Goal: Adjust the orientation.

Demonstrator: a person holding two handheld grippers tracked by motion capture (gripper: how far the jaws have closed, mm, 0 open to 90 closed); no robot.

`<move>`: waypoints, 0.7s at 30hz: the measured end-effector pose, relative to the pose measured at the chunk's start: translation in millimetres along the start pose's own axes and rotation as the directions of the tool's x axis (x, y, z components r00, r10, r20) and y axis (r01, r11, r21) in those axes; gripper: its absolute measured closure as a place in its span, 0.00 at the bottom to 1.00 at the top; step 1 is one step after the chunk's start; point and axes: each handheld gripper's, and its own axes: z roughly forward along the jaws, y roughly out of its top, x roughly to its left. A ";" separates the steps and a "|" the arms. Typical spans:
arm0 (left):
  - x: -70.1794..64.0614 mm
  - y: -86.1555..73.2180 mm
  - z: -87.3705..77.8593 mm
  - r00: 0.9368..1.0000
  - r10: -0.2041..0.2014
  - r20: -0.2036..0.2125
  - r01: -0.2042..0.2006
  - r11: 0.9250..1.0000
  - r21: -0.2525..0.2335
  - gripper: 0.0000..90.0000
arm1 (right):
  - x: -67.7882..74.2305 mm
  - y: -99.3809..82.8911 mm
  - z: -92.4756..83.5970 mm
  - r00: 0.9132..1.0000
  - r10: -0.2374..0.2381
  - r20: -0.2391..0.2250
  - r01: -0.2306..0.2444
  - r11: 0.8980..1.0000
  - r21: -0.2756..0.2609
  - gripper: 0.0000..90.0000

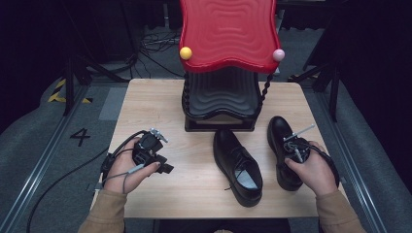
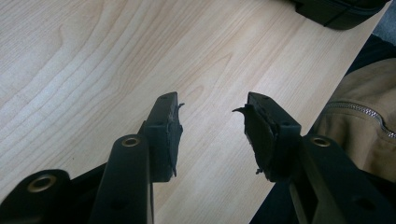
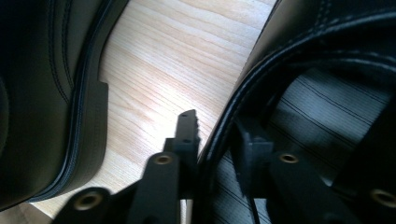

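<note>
At the left of the high view the left gripper [image 1: 154,148] rests low over bare counter [image 1: 194,184], jaws apart and empty. At centre one black shoe [image 1: 238,165] lies untouched before the red-topped rack [image 1: 221,92]. At right the right gripper [image 1: 296,148] has its jaws clamped on the collar of the second shoe [image 1: 282,141]; judging by this, neither shoe is racked yet.

The tabletop [image 1: 155,104] lies bare along its left half, with open wood ahead of the left gripper [image 1: 163,165]. The red-topped rack [image 1: 221,104] blocks the far middle, and two black shoes [image 1: 238,165] crowd the right, a narrow wood strip between them.
</note>
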 end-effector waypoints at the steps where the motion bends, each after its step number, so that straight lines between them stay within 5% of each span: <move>1: 0.0 0.0 0.0 1.000 0.000 0.000 0.000 1.000 0.000 0.62 | 0.0 0.0 0.0 1.000 0.000 0.000 0.000 1.000 0.000 0.84; 9: 0.4 1.8 -0.1 1.000 0.009 0.003 -0.009 1.000 -0.003 0.62 | -1.0 -4.4 -9.7 1.000 0.017 -0.022 -0.018 0.999 -0.028 0.91; 12: 0.2 3.9 1.0 1.000 0.014 0.004 -0.014 1.000 -0.003 0.62 | 1.9 -6.4 -15.8 1.000 0.006 -0.021 -0.007 0.999 -0.042 0.92; 13: 0.2 4.4 1.1 1.000 0.015 0.006 -0.015 1.000 -0.003 0.62 | 4.4 -7.7 -19.9 1.000 -0.003 0.019 0.003 0.999 -0.046 0.92; 17: 0.1 7.1 1.9 1.000 0.021 0.008 -0.021 1.000 -0.001 0.62 | 7.3 -12.3 -32.3 0.999 -0.023 -0.022 0.022 0.996 -0.084 0.93; 21: -0.5 11.0 3.9 0.999 0.029 0.015 -0.029 1.000 -0.001 0.63 | 15.2 -15.9 -40.9 0.999 -0.044 -0.008 0.043 0.996 -0.080 0.93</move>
